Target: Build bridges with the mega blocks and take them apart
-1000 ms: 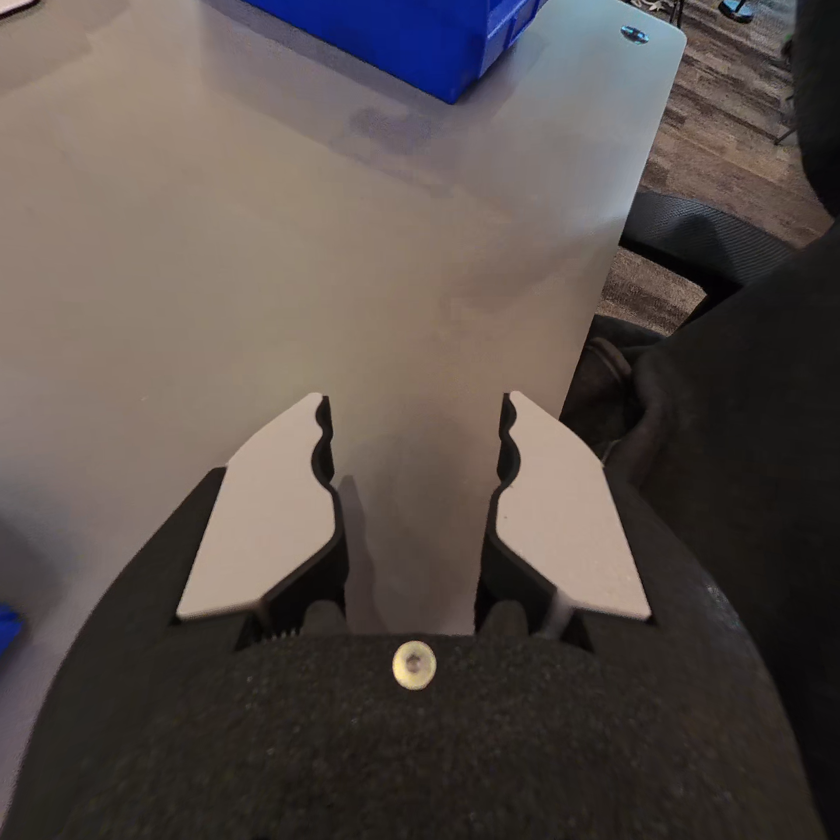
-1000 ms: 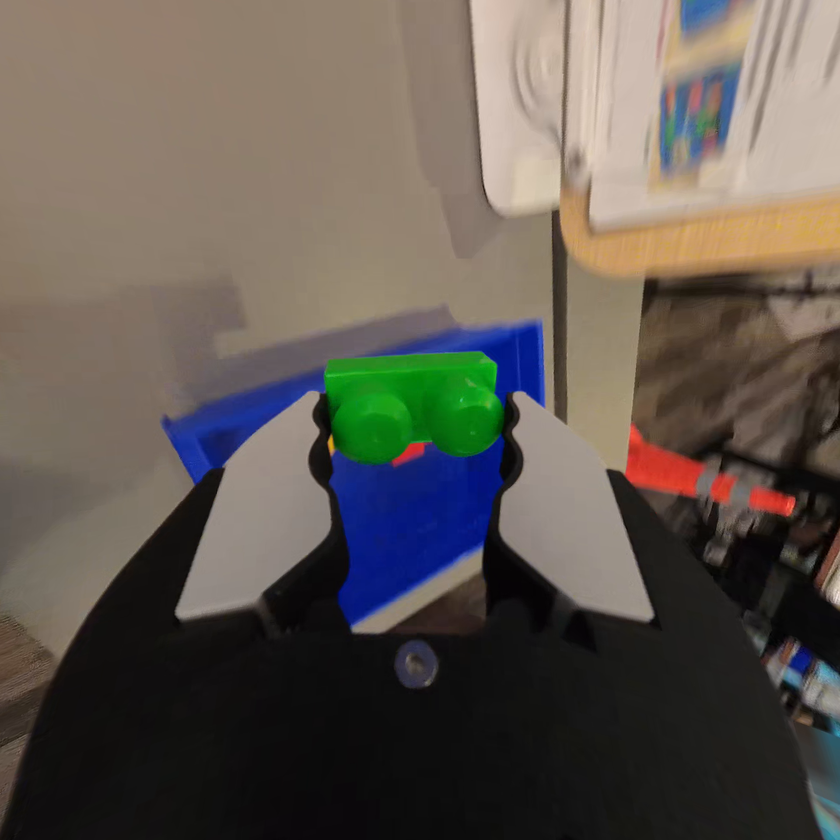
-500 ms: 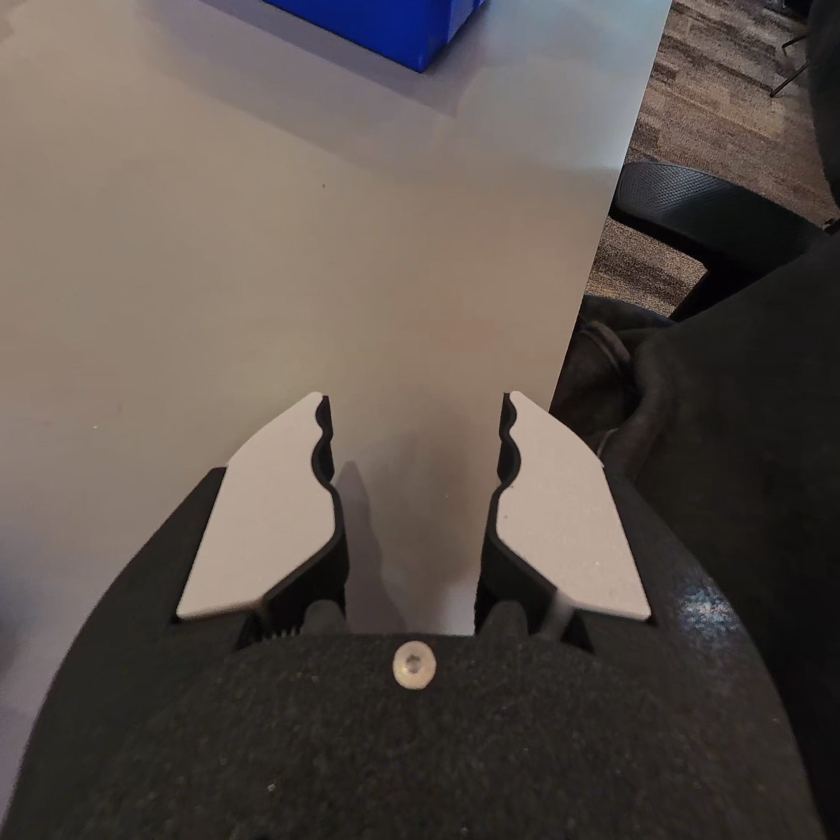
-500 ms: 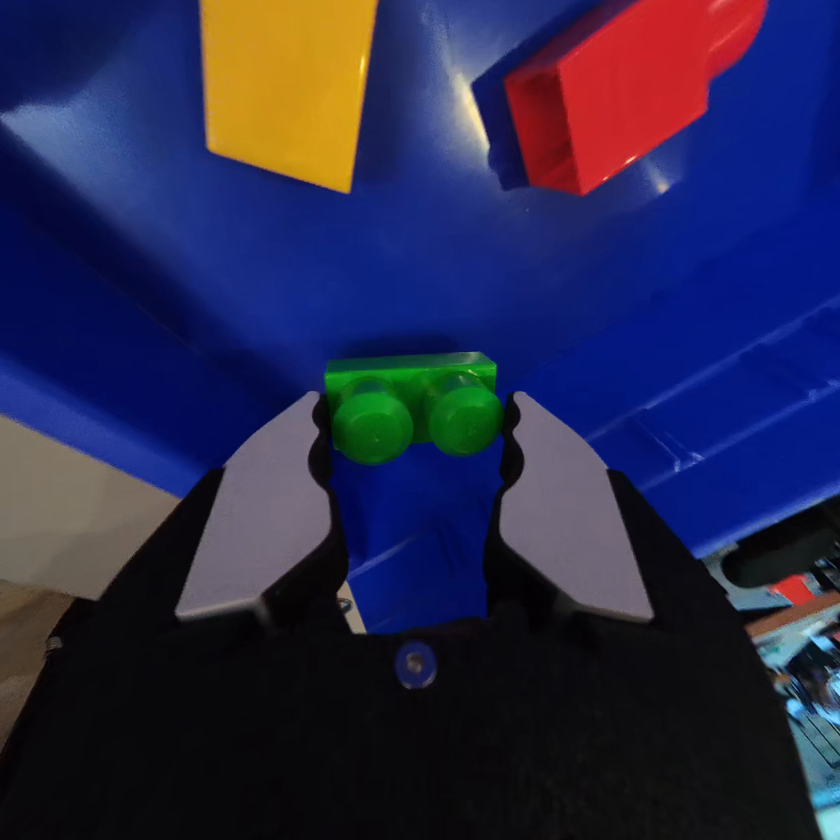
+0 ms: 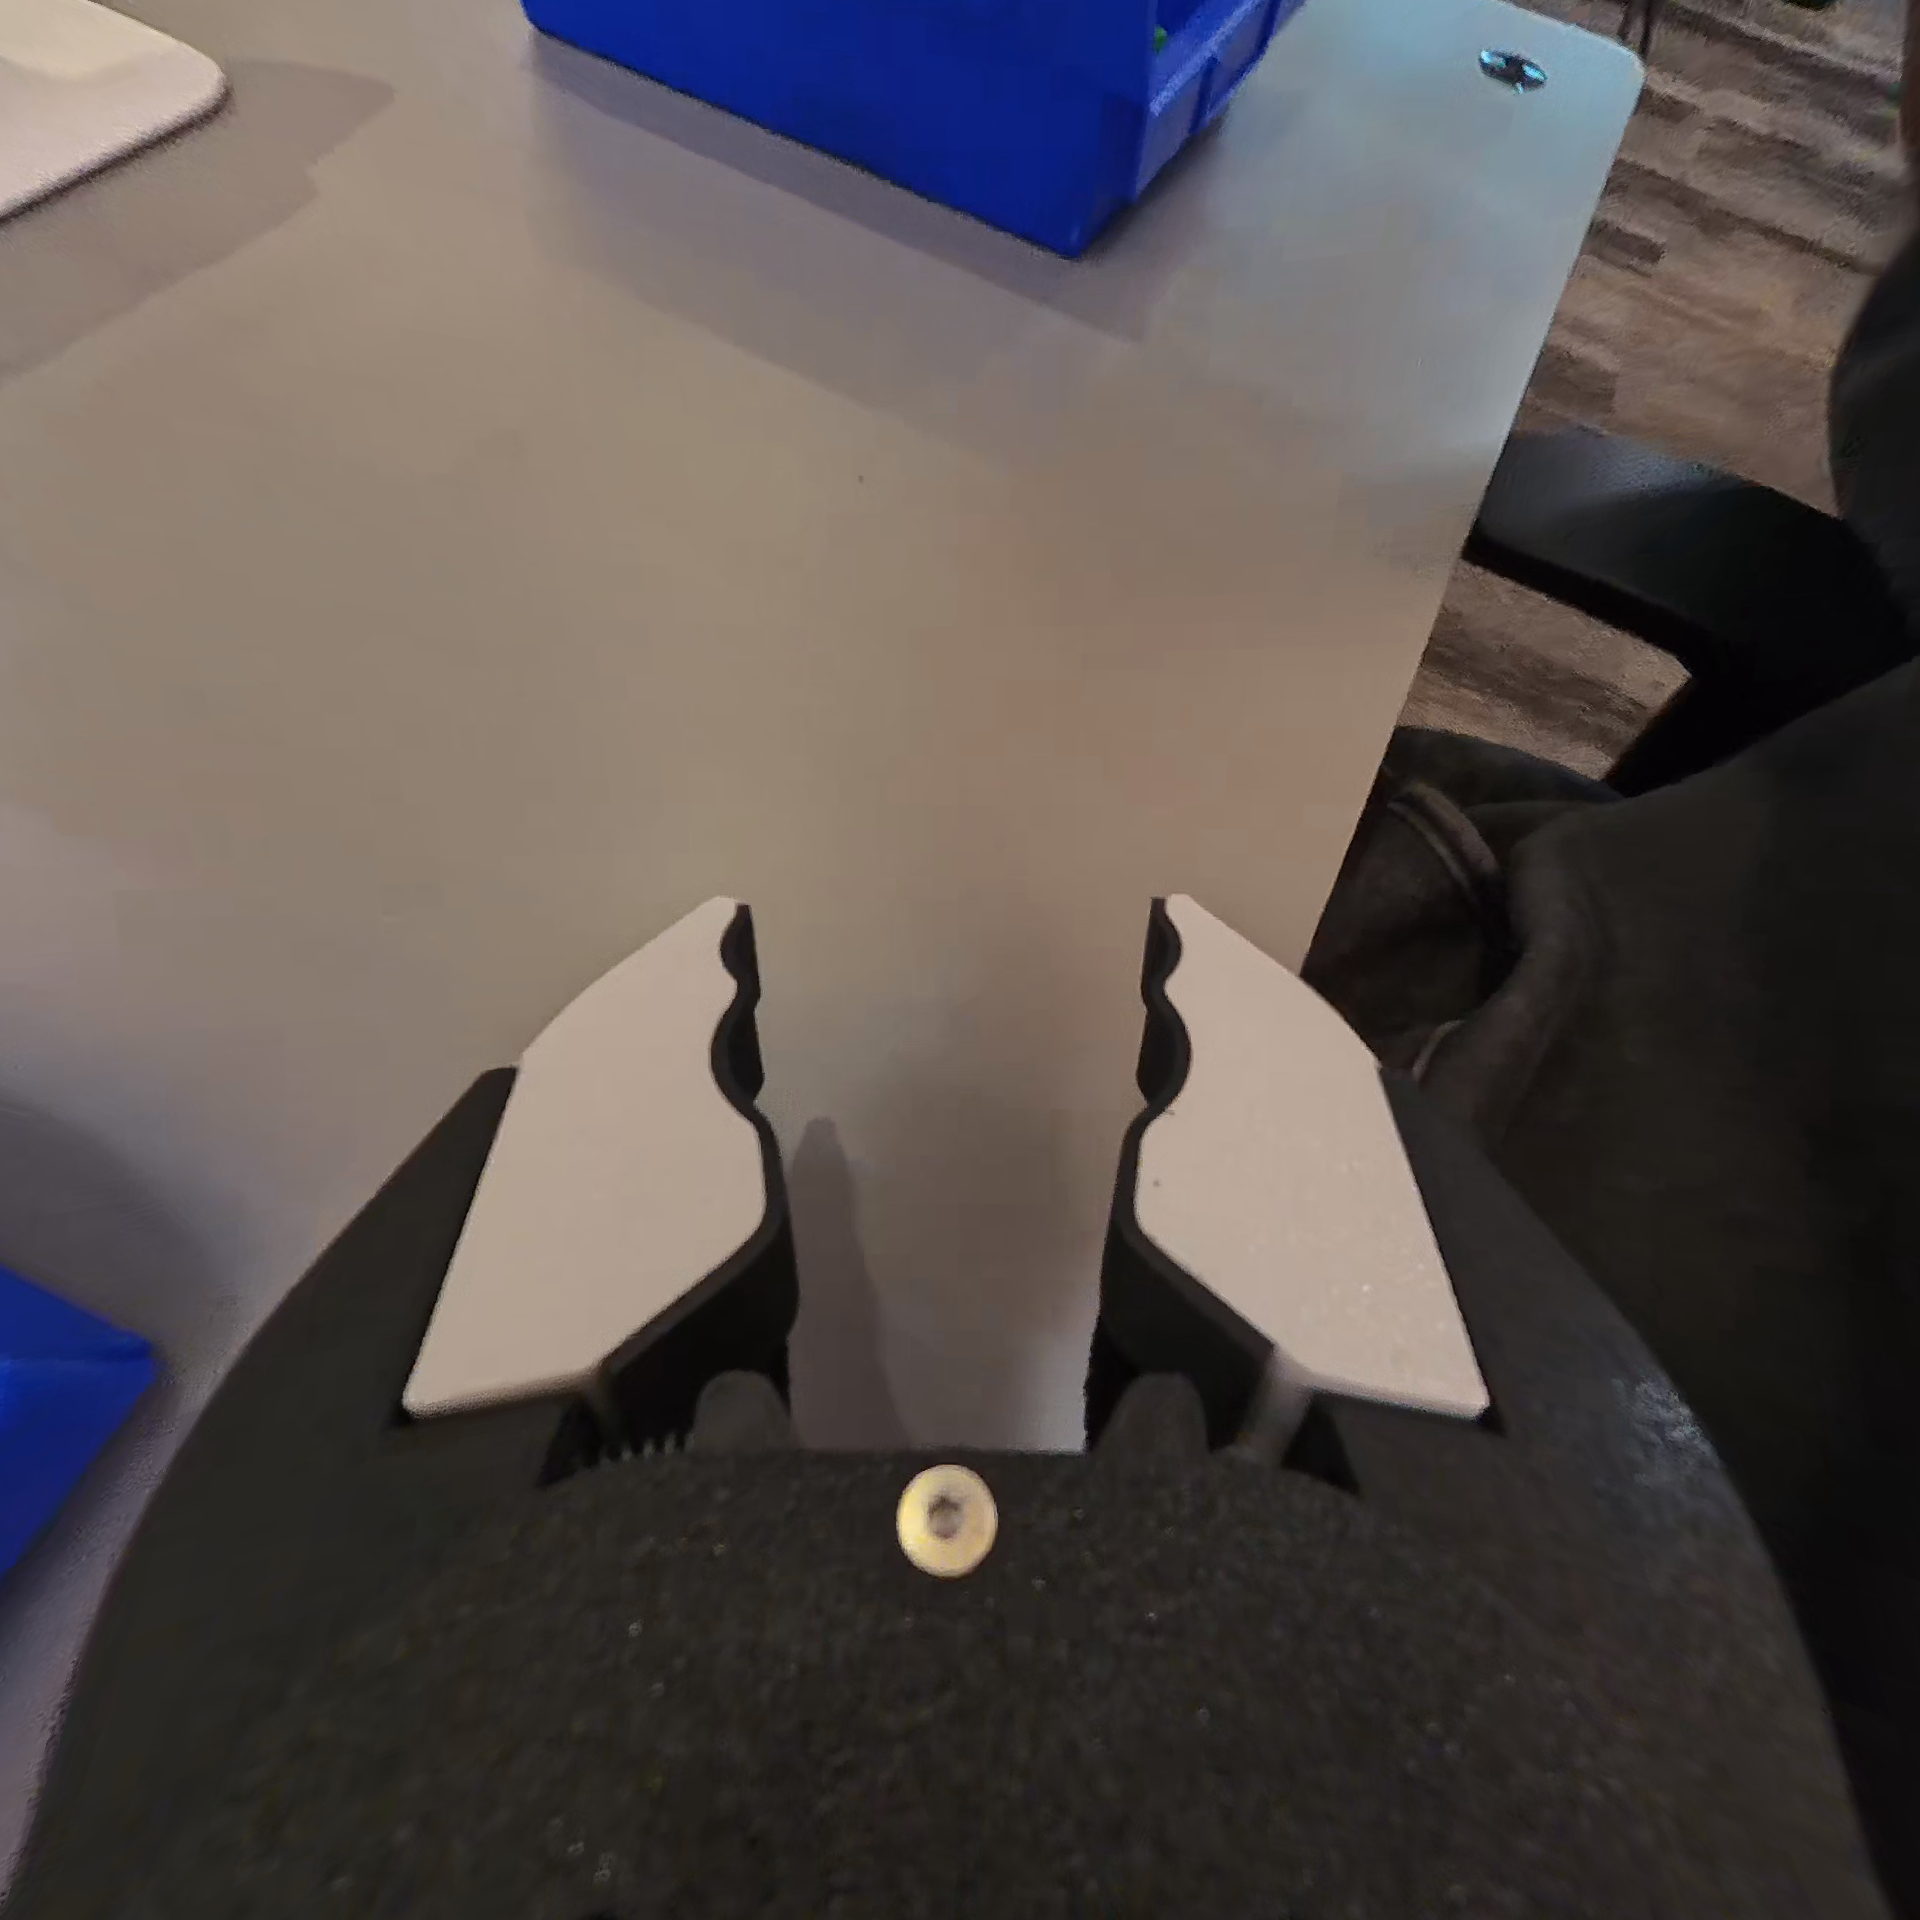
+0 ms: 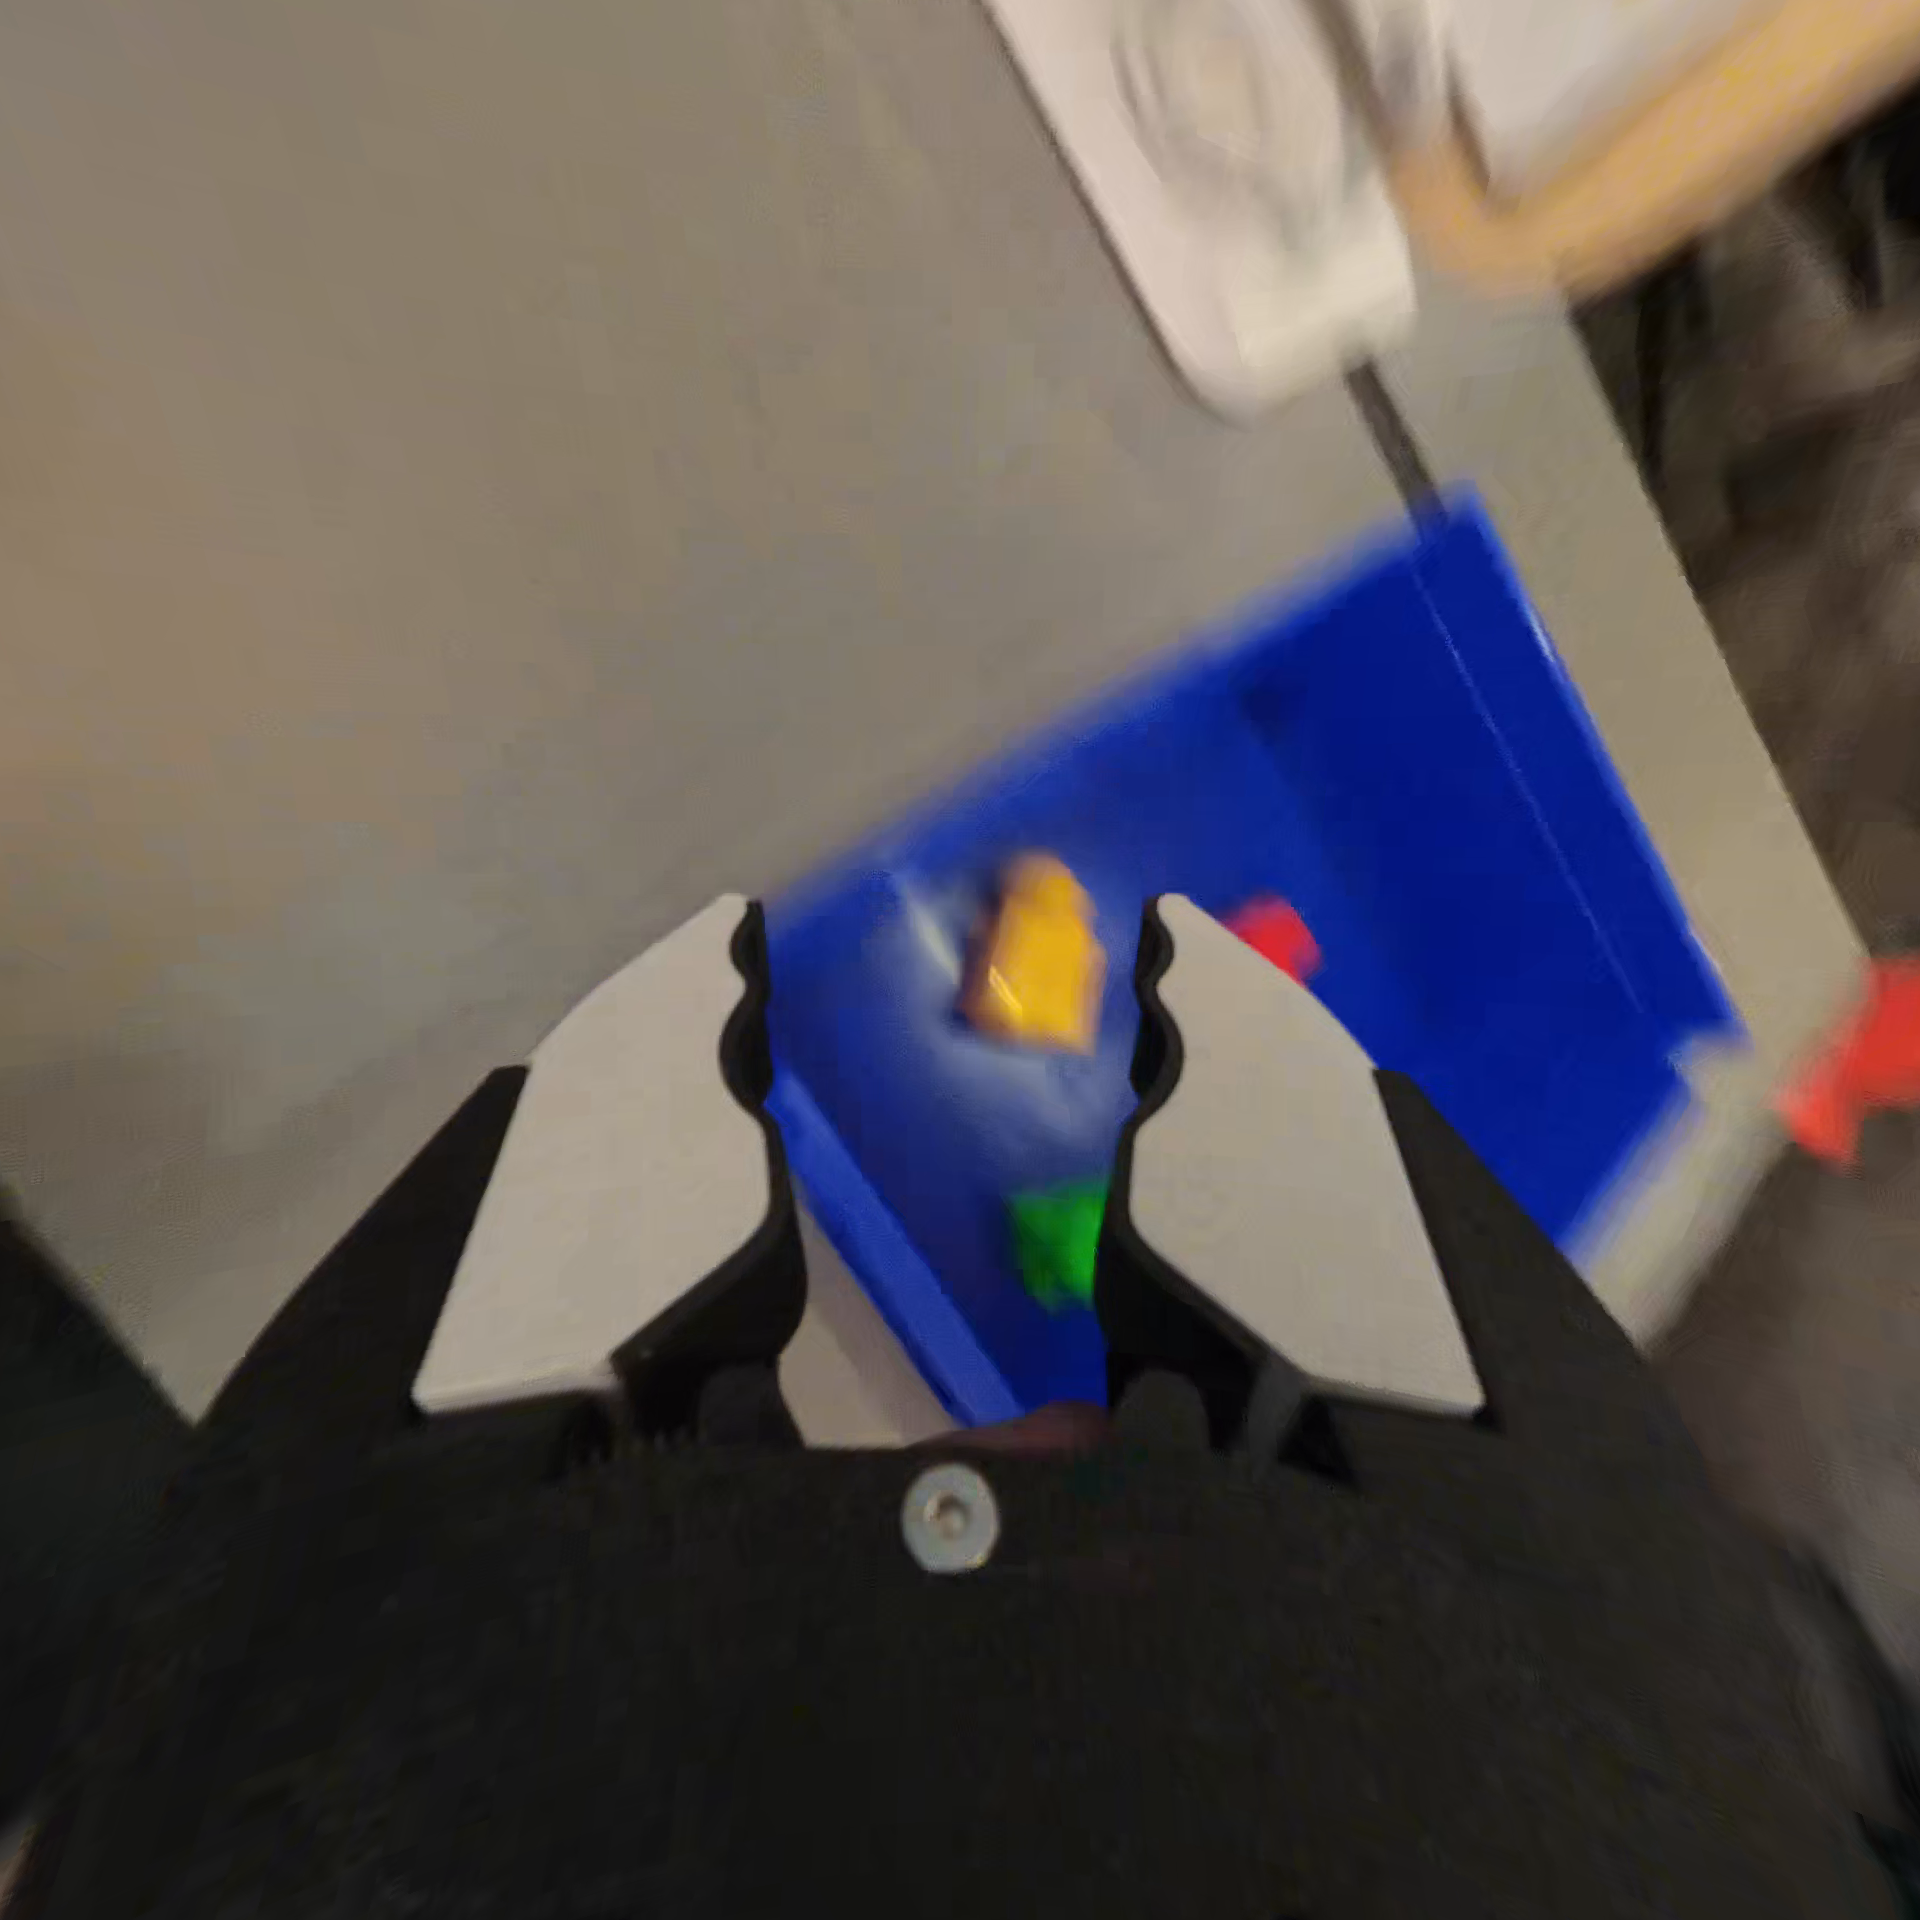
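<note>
Left gripper [image 5: 948, 914]: we are holding it low over the grey table [image 5: 623, 623], its fingers spread apart with nothing between them; we judge it is waiting its turn.
Left fingers [image 5: 613, 1174]: matte pale plates on black, with wavy inner edges shaped, we think, to seat round studs.
Blue bin [image 5: 935, 104]: we are seeing it at the far end of the table, hard glossy plastic with straight walls.
Right gripper [image 6: 948, 914]: we are holding it above the bin, jaws parted and gripping nothing; the view is smeared by motion.
Green block [image 6: 1060, 1242]: it is lying loose on the bin floor, just beside the right finger's inner edge, so we judge the take-apart stage is under way.
Yellow block [image 6: 1034, 966]: smooth, studded, lying farther in.
Red block [image 6: 1273, 935]: partly hidden behind the right finger.
</note>
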A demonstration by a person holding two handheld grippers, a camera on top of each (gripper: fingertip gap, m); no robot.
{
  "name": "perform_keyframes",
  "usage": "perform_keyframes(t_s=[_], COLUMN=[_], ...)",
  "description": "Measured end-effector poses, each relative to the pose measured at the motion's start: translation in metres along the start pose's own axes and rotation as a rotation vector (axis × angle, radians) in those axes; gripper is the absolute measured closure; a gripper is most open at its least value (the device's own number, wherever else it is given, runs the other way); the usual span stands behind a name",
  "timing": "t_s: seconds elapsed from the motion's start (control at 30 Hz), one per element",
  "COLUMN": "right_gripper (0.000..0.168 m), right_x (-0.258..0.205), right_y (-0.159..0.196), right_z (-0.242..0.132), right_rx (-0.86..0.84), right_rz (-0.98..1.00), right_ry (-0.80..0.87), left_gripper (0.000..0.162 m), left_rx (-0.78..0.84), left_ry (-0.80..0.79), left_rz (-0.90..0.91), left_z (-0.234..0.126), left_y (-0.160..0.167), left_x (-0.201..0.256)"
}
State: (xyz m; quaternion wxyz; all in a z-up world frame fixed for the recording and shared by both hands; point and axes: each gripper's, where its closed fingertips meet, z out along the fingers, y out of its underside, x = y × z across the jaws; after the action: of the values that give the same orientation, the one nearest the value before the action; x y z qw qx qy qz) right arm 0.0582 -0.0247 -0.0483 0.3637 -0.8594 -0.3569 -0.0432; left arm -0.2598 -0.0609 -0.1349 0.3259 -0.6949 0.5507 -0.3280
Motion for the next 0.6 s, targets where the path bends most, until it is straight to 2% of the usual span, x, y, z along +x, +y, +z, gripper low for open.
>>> perform_keyframes(t_s=[0.03, 0.1, 0.2, 0.27, 0.3, 0.4, 0.53, 0.6], right_gripper=[0.103, 0.105, 0.109, 0.108, 0.108, 0.109, 0.110, 0.110], right_x=[-0.033, -0.104, -0.179, -0.213, -0.221, -0.242, -0.257, -0.258], right_y=[-0.026, -0.061, -0.082, -0.075, -0.070, -0.069, -0.062, -0.060], right_z=[0.000, 0.003, 0.020, 0.036, 0.044, 0.055, 0.066, 0.067], right_rx=[0.156, 0.399, 0.578, 0.496, 0.447, 0.432, 0.383, 0.377], right_rz=[0.016, 0.081, 0.210, 0.181, 0.140, 0.092, 0.053, 0.037], right_ry=[-0.079, -0.287, -0.488, -0.564, -0.543, -0.555, -0.583, -0.570], left_gripper=[0.090, 0.090, 0.089, 0.090, 0.090, 0.091, 0.089, 0.095], left_rx=[0.016, 0.052, 0.102, 0.130, 0.135, 0.106, -0.109, -0.183], left_ry=[-0.021, -0.078, -0.188, -0.293, -0.352, -0.480, -0.556, -0.599], left_rz=[-0.003, -0.025, -0.067, -0.075, -0.079, -0.080, 0.090, 0.147], left_z=[-0.004, -0.014, -0.041, -0.068, -0.082, -0.118, -0.134, -0.140], left_y=[-0.004, -0.014, -0.028, -0.035, -0.037, -0.038, -0.025, -0.020], left_x=[-0.003, -0.011, -0.027, -0.044, -0.056, -0.096, -0.159, -0.195])
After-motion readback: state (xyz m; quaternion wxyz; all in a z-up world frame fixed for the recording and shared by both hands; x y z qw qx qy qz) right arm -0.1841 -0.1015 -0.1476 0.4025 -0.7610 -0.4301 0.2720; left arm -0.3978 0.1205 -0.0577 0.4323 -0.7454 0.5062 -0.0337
